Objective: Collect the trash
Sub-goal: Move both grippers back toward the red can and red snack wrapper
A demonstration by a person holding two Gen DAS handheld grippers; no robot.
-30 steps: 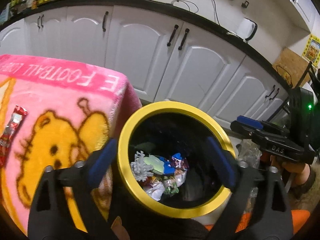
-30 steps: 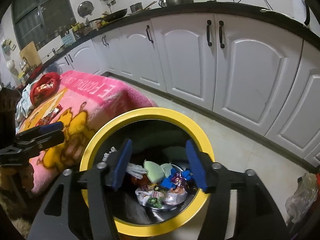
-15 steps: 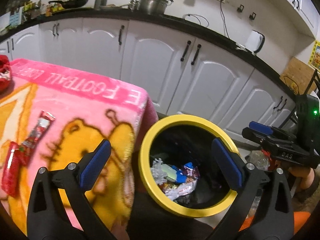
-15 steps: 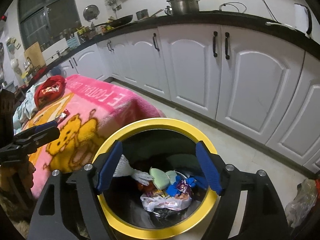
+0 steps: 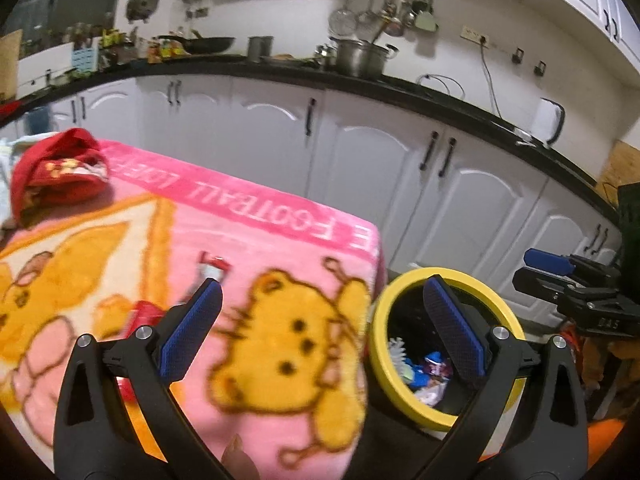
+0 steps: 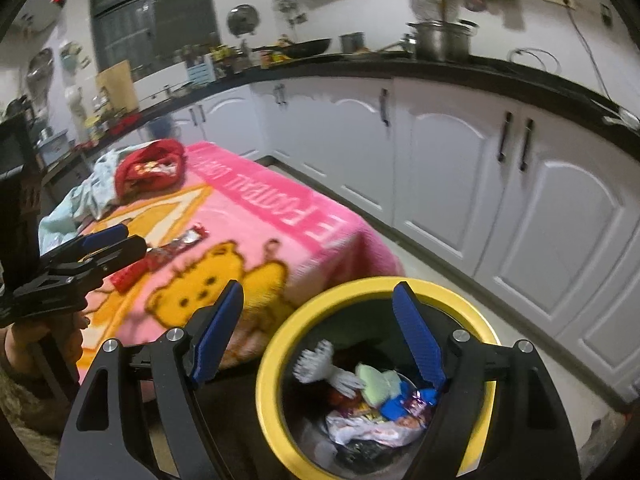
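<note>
Hovering over blanket (image 5: 280,208), left gripper (image 5: 320,332) spread, empty; red wrapper (image 6: 160,258) just beyond, nearer left, lying lengthwise away.

You are in a kitchen with white walls (image 5: 440,52) and a long run of white cabinets (image 6: 440,184) with dark handles under a black counter (image 6: 460,70). On the counter stand a steel pot (image 5: 362,58), a pan (image 5: 208,44) and jars and bottles. Ladles (image 5: 372,12) hang on the wall above the pot, and a socket (image 5: 474,34) sits to their right. A dark window (image 6: 152,12) fills the far left wall. The floor (image 6: 452,268) is pale tile. A pink blanket (image 5: 248,208) with a yellow bear covers a low table.
</note>
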